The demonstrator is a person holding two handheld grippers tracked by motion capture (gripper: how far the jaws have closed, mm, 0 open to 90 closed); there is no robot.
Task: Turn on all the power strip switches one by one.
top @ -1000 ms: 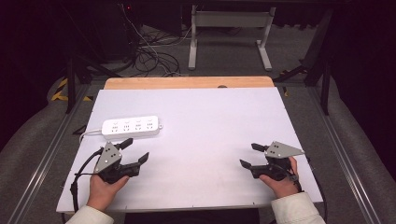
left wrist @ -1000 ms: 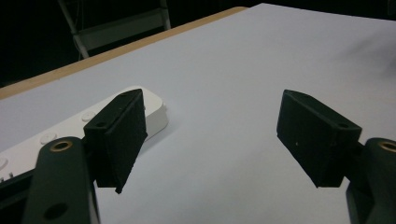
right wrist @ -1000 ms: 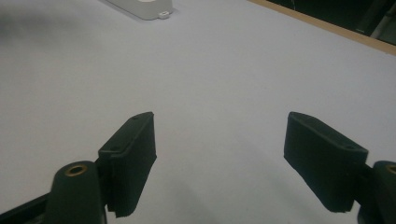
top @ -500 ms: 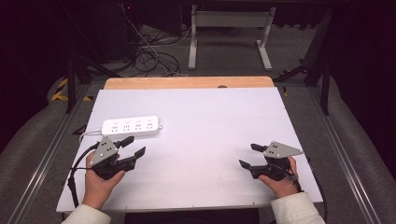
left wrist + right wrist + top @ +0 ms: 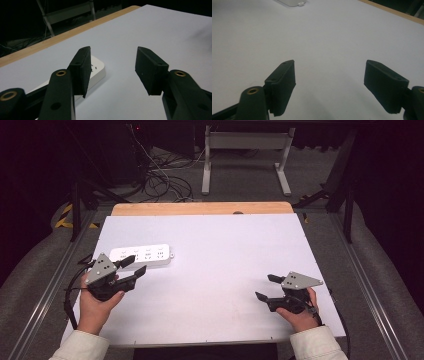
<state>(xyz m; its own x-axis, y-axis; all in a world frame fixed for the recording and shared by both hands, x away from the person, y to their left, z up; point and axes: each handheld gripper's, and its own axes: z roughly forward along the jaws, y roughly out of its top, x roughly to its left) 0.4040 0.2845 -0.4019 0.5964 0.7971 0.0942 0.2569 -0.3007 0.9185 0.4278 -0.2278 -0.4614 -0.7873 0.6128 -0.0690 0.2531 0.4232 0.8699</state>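
Your left gripper [image 5: 134, 265] hovers at the power strip [image 5: 142, 254], fingers apart.
Your left fingers [image 5: 81, 67] have just been closing, with nothing between them; the strip lies on the white tabletop [image 5: 220, 245] just beyond and beside the left finger, not touched. Your right gripper [image 5: 265, 287] sits well apart from it, fingers [image 5: 282, 82] wide over bare tabletop, nothing held.

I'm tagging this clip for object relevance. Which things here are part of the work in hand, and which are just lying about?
In the job:
- white power strip, nearest the grippers
- left gripper, jaws just been closing, nothing between them
- right gripper, open on the white table

Lying about:
- cables on the floor
- metal stand
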